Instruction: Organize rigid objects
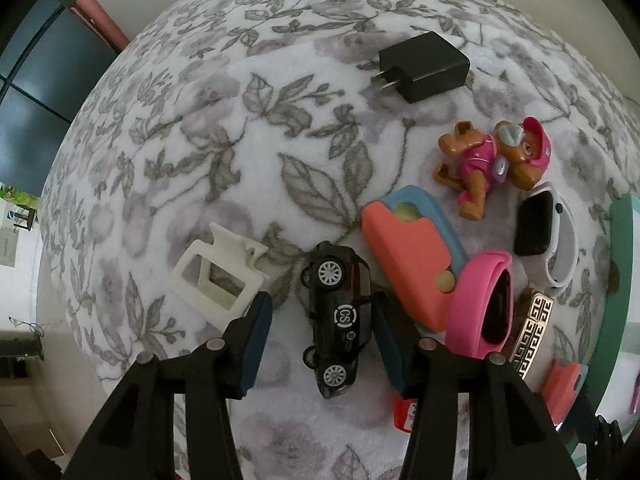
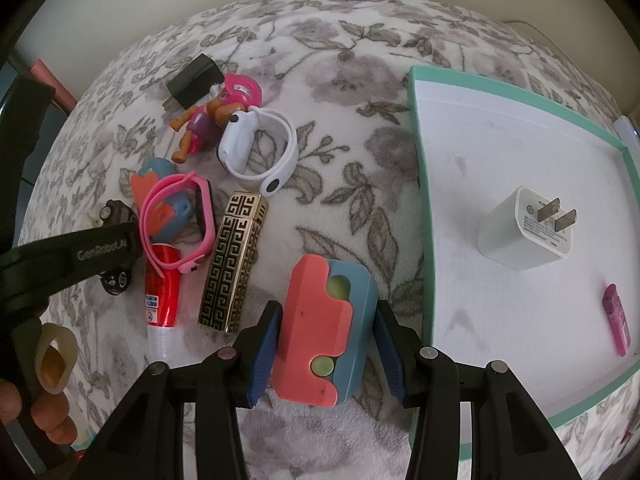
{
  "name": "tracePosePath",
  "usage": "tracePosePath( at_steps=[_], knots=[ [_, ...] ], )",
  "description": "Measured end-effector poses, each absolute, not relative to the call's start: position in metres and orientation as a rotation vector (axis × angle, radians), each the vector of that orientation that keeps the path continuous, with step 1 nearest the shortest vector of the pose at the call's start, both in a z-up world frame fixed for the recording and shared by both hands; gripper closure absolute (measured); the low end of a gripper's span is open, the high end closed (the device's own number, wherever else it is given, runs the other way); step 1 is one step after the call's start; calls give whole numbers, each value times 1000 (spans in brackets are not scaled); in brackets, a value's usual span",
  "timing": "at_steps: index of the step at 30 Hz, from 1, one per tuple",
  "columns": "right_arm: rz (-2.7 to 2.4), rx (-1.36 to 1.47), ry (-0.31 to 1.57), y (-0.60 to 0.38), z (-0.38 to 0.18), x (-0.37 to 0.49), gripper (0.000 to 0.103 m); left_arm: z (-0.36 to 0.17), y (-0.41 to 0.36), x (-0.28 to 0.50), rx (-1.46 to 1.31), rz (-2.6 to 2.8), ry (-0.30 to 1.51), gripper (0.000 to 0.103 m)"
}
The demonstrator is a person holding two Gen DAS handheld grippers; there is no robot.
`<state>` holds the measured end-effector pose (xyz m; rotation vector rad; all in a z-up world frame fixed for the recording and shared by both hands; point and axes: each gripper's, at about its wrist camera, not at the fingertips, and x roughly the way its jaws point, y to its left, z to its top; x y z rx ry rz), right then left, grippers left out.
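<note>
Crowding the toy car [image 1: 336,320]: white clip [image 1: 214,276], coral-blue block [image 1: 408,256], pink band [image 1: 480,304]

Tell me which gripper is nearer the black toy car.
Left. The left gripper straddles the black toy car, fingers open. The right gripper sits over a coral-and-blue block.

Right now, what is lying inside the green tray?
Inside the green tray lie a white charger and a small pink item. Its near corner is hidden behind the right tongs.
</note>
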<state>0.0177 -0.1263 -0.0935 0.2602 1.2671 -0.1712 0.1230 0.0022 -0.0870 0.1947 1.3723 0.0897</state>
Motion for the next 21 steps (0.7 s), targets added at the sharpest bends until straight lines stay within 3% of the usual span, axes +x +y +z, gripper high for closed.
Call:
tracePosePath(
  at_steps=[2, 4, 14, 21],
  knots=[
    [-171, 251, 1268, -125, -94, 18, 54, -88, 4, 121, 198, 86, 1369, 55],
    [-171, 240, 1268, -124, -95, 18, 54, -90, 0, 121, 177, 58, 1376, 74],
    [-152, 281, 1255, -128, -89, 18, 54, -83, -3, 116, 171, 57, 1385, 74],
    [-146, 313, 1156, -135, -54, 12, 54, -37, 4, 113, 126, 39, 1263, 74]
  ],
)
